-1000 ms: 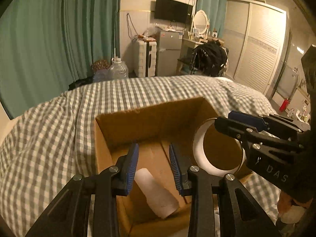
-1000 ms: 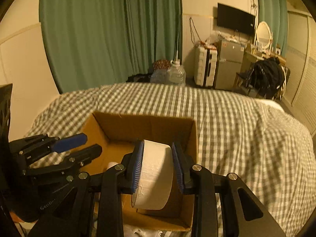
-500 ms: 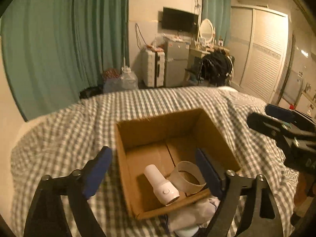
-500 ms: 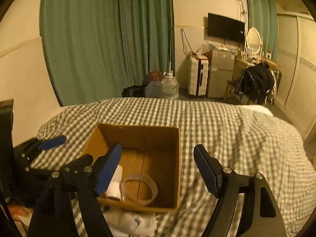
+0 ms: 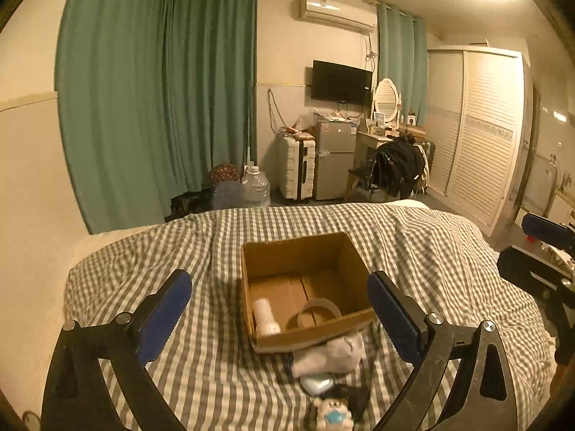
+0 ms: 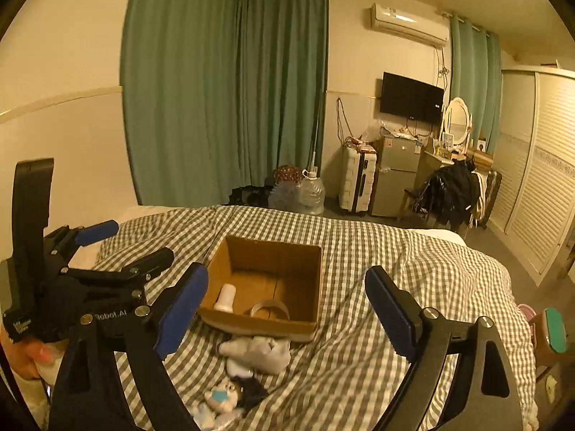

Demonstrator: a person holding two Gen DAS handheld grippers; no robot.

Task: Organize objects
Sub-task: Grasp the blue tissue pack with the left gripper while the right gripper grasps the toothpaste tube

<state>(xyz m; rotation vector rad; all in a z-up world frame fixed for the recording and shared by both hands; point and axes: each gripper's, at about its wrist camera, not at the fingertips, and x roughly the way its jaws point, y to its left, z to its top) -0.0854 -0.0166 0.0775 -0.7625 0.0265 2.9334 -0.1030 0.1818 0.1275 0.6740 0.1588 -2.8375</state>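
Note:
An open cardboard box (image 5: 302, 255) (image 6: 266, 255) sits on the checked bedspread. Inside lie a white bottle (image 5: 265, 316) (image 6: 225, 297) and a roll of tape (image 5: 318, 310) (image 6: 270, 309). In front of the box lie a grey-white sock bundle (image 5: 329, 355) (image 6: 260, 352), a pale blue case (image 5: 316, 384) and a small doll (image 5: 332, 413) (image 6: 222, 393). My left gripper (image 5: 278, 312) is wide open and empty, held back above the bed. My right gripper (image 6: 285, 309) is wide open and empty, also held back. The left gripper shows at the left of the right wrist view (image 6: 107, 251).
The checked bedspread (image 5: 431, 251) covers the whole bed. Beyond the bed stand green curtains (image 5: 161, 107), a water jug (image 5: 255, 186), a white suitcase (image 5: 296, 168), a small fridge (image 5: 334, 160) and a chair with black clothes (image 5: 395, 168). A wardrobe (image 5: 485, 136) is at the right.
My right gripper let go of the tape roll into the box and opened. My left gripper opened too. Both pulled back and up from the box.

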